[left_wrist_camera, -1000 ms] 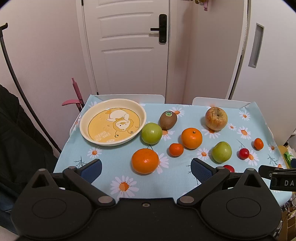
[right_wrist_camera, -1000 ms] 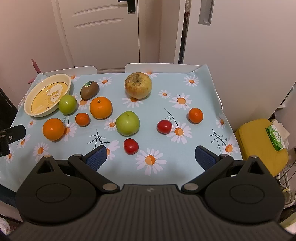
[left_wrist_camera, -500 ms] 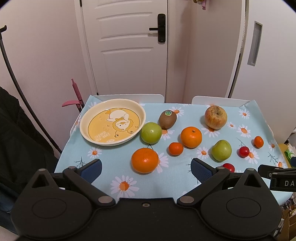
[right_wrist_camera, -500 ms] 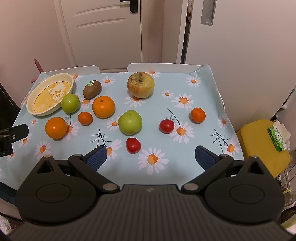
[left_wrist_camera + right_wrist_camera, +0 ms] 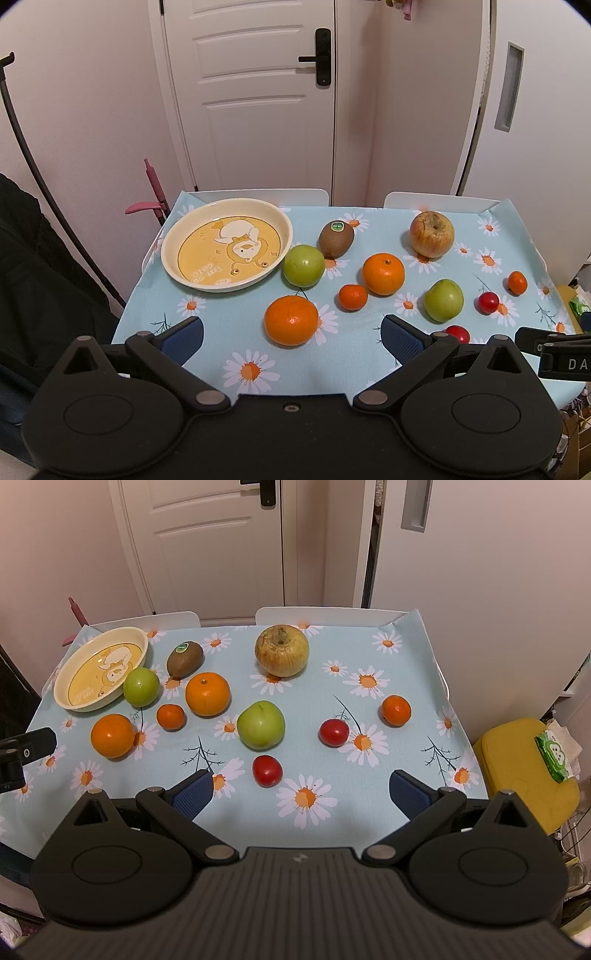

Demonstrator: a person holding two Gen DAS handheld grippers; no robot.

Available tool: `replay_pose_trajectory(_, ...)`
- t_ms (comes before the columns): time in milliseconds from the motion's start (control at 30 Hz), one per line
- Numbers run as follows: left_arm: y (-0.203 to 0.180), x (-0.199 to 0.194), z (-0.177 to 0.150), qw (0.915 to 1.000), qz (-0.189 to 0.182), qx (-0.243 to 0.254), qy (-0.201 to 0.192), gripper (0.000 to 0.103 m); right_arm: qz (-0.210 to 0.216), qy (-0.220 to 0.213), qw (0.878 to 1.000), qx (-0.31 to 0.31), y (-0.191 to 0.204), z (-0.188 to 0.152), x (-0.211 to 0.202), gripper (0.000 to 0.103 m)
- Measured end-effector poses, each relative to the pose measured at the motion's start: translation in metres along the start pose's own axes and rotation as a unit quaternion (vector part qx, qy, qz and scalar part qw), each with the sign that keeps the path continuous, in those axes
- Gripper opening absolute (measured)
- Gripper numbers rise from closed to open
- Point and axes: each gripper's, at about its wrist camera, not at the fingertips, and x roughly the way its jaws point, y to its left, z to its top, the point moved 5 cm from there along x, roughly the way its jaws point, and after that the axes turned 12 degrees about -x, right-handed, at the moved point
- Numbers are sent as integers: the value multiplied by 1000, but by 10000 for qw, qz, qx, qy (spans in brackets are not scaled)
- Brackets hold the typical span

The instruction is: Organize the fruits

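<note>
Fruit lies loose on a blue daisy tablecloth (image 5: 258, 369). A cream plate with a duck picture (image 5: 226, 248) sits empty at the far left. Beside it are a green apple (image 5: 303, 266), a kiwi (image 5: 336, 239), two big oranges (image 5: 291, 319) (image 5: 383, 274), a small tangerine (image 5: 353, 297), a second green apple (image 5: 260, 724), a large yellow-red apple (image 5: 281, 650), two red tomatoes (image 5: 267, 770) (image 5: 334, 732) and another tangerine (image 5: 396, 710). My left gripper (image 5: 291, 338) is open above the near edge, the big orange just ahead. My right gripper (image 5: 301, 788) is open, close behind the near tomato.
Two white chair backs (image 5: 314, 614) stand at the table's far edge, with a white door (image 5: 255, 92) behind. A yellow stool (image 5: 524, 771) with a green packet is to the right of the table. A dark garment (image 5: 33, 280) hangs at the left.
Both grippers have moved slightly forward and towards the table, so the fruit appears a little nearer. No fruit has moved. Both stay open.
</note>
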Motion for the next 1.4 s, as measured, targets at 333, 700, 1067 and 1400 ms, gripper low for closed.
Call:
replay_pose_trajectory(333,1,-1,1,10000,-16,3,16,103,-5,-7,10000,0,0,0,0,103)
replay_pose_trajectory(700,-1,0,2,10000,-15,22,19,103,-1,-3,10000,2,0,0,0,103)
replay_pose_trajectory(1067,0,1,2,10000,-44,59,13,103,-11,6,10000,29,0,1,0,103)
replay_pose_trajectory(1400,2,3,4,9999,-58,98,7,103,-29,12,10000,70,0,3,-3,103)
